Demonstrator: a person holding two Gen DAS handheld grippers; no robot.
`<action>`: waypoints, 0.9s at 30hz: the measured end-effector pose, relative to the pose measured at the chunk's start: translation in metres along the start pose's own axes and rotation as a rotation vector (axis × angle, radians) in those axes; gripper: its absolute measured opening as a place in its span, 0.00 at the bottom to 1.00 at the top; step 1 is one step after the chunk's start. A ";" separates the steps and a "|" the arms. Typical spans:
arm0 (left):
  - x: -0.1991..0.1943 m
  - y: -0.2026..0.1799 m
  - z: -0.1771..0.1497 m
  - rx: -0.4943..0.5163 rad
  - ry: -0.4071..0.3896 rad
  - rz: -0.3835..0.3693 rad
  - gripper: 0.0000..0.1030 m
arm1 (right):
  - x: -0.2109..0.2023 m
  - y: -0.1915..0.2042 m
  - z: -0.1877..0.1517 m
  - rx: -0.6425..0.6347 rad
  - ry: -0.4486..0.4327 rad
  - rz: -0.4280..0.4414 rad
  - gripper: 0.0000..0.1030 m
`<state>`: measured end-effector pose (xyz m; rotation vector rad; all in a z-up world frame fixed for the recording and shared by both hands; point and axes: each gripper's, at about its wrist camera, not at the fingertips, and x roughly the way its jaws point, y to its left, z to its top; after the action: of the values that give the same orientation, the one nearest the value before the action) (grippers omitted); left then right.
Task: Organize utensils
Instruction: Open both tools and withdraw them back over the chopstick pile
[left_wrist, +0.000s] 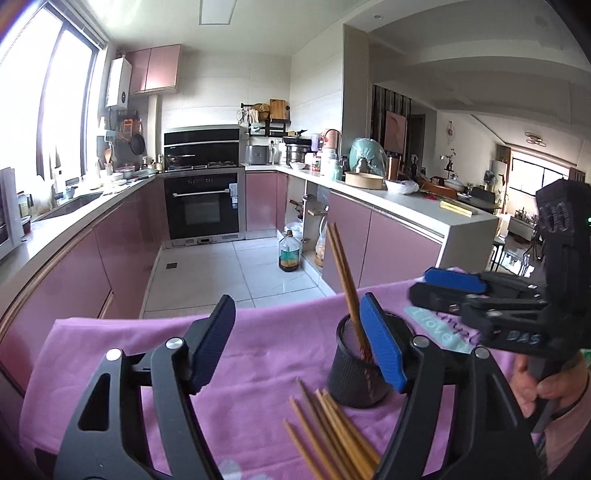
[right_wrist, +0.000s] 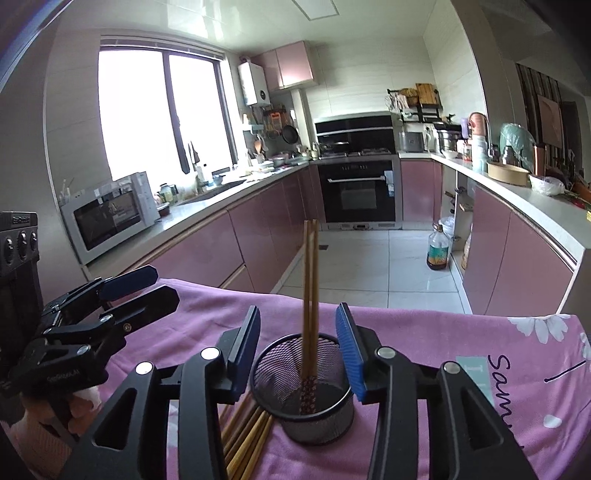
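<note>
A pink cloth (right_wrist: 424, 332) covers the work surface, probably to keep things from sliding. On it stands a black mesh cup (right_wrist: 301, 387) with two chopsticks (right_wrist: 309, 295) upright inside; the loose chopsticks (right_wrist: 243, 435) lie beside its base, within easy reach. The right gripper (right_wrist: 300, 354) hangs over the cup, fingers wide apart, holding nothing. The left gripper (left_wrist: 295, 343) is likewise spread and empty, beside the cup.

pink cloth (right_wrist: 424, 332), oven (right_wrist: 360, 192), oil bottle (right_wrist: 438, 247), microwave (right_wrist: 109, 212)
</note>
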<state>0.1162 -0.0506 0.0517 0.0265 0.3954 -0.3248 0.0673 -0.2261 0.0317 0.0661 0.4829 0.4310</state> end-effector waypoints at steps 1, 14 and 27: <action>-0.005 0.002 -0.006 0.000 0.007 0.008 0.67 | -0.004 0.002 -0.002 -0.007 -0.004 0.008 0.42; -0.020 0.021 -0.090 -0.042 0.212 0.016 0.67 | -0.012 0.029 -0.059 -0.045 0.137 0.084 0.46; -0.004 0.004 -0.133 -0.065 0.347 -0.029 0.66 | 0.017 0.042 -0.109 0.011 0.308 0.090 0.46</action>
<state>0.0640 -0.0340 -0.0699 0.0136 0.7505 -0.3367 0.0139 -0.1854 -0.0658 0.0320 0.7877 0.5303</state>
